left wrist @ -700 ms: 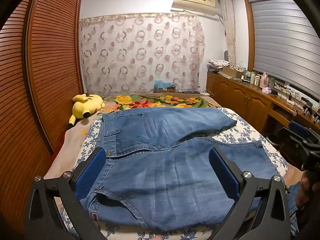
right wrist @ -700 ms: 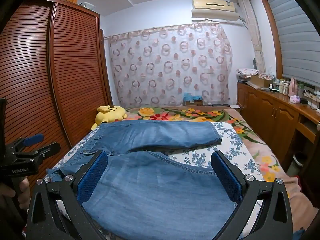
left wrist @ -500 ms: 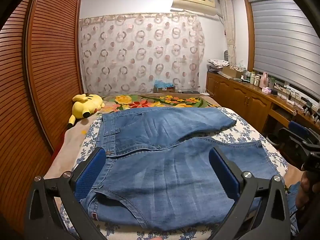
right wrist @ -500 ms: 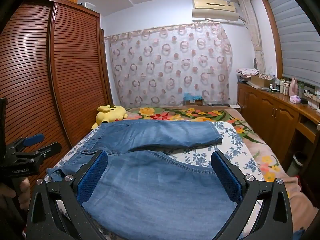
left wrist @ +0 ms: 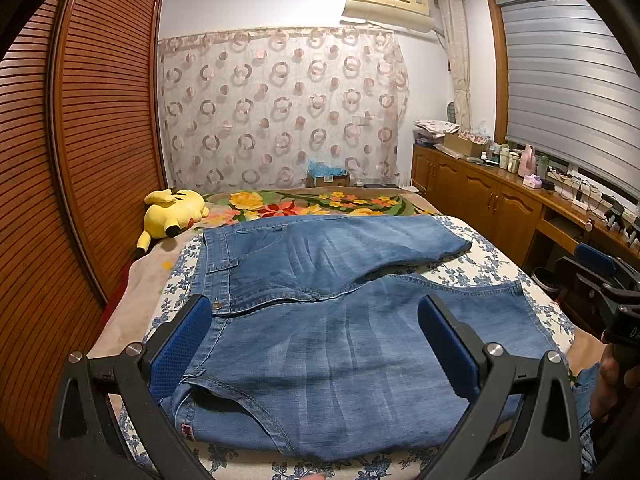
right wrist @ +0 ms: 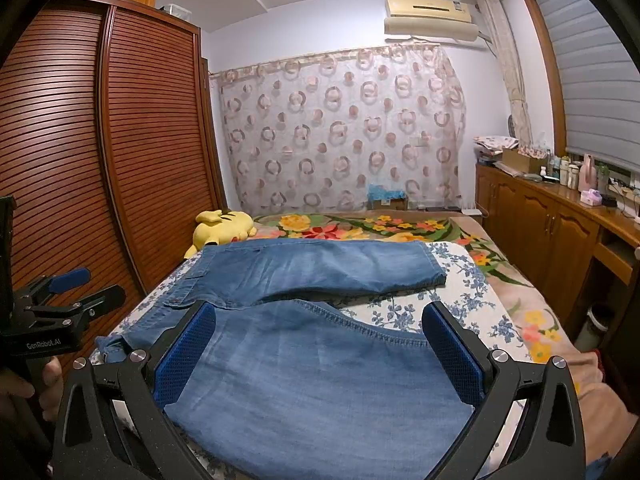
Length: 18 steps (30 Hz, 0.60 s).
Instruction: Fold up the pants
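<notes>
You face a bedroom: a slatted wooden wardrobe (right wrist: 120, 152) on your left, a circle-patterned curtain (left wrist: 280, 108) across the far wall, an air conditioner (left wrist: 386, 2) above it, and wooden cabinets (right wrist: 540, 228) under a blinded window (left wrist: 568, 92) on your right.

One pair of blue denim pants (left wrist: 320, 336) is lying on one bed (left wrist: 472, 264), its two legs spreading apart. One yellow plush toy (left wrist: 174, 214) is sitting at ten o'clock from the pants. Two claws are showing: the left claw (left wrist: 316, 340) and the right claw (right wrist: 320, 344). One air conditioner (left wrist: 386, 0) is hanging at twelve o'clock, above one patterned curtain (left wrist: 280, 112).
</notes>
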### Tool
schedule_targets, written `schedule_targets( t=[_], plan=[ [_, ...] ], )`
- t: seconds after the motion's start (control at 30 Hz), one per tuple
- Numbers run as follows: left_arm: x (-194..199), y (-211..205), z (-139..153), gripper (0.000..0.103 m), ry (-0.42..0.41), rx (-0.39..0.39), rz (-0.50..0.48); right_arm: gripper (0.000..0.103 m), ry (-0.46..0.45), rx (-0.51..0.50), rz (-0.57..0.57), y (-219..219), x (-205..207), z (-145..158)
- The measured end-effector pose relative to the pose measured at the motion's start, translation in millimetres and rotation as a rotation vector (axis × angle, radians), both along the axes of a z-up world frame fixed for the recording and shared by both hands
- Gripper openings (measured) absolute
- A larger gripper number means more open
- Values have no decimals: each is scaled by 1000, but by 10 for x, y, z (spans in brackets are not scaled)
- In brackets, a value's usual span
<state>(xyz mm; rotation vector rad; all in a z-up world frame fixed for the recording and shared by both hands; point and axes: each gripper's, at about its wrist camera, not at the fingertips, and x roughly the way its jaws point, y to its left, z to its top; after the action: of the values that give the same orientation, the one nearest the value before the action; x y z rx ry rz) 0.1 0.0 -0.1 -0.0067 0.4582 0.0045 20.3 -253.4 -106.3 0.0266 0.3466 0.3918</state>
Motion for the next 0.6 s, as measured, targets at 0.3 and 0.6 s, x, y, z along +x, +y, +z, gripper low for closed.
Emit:
schedule_targets(
  t=[0.3, 0.6],
  plan=[
    [-2, 0, 1, 103, -3, -1, 0, 103, 3, -2, -2, -1, -3, 3],
    [2, 0, 1, 103, -6, -1, 1, 103, 4, -4, -4, 14, 7, 4]
  ],
)
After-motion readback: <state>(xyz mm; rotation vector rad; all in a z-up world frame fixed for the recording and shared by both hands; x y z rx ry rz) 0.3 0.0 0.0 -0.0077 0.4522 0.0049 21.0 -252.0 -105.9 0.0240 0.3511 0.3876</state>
